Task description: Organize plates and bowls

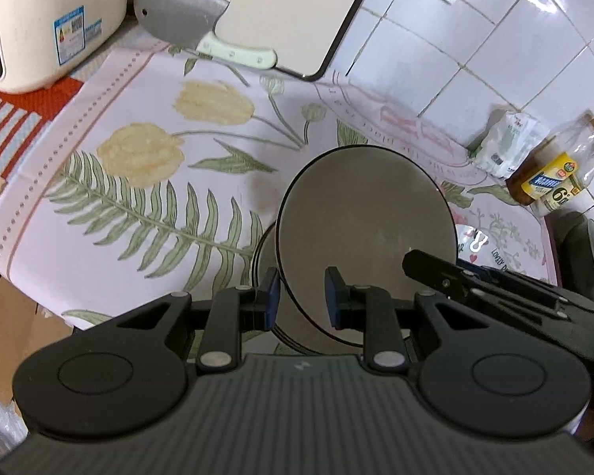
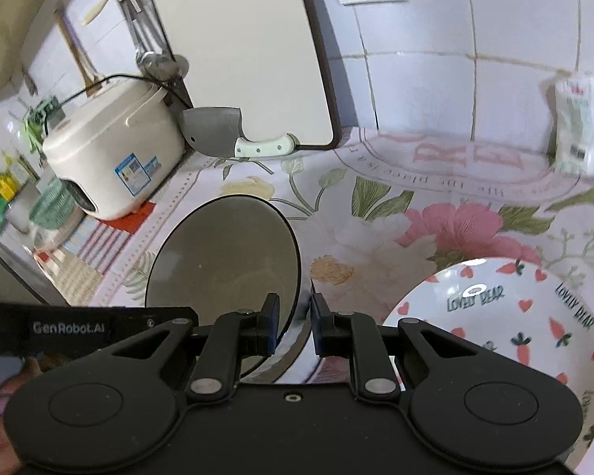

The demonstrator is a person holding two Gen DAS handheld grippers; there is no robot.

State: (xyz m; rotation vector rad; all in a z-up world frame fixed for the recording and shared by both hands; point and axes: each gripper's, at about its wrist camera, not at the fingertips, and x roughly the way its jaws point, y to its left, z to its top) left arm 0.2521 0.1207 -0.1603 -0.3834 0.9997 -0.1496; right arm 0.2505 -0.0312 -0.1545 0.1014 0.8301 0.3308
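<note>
A beige plate with a black rim [image 1: 366, 233] is tilted up above another like plate [image 1: 266, 261] that lies on the floral cloth. My left gripper [image 1: 303, 297] straddles the raised plate's near rim with its jaws open wide. In the right wrist view the same raised plate [image 2: 221, 273] has its right rim between the jaws of my right gripper [image 2: 293, 326], which is shut on it. The right gripper's body [image 1: 475, 281] shows at the plate's right edge in the left wrist view. A white bowl with carrots and hearts [image 2: 495, 316] sits to the right.
A rice cooker [image 2: 111, 146], a cleaver [image 2: 221, 132] and a white cutting board [image 2: 249, 51] stand at the back by the tiled wall. An oil bottle [image 1: 554, 170] and a white packet [image 1: 503, 144] stand at the right. A dark pan [image 1: 590, 253] sits at the far right.
</note>
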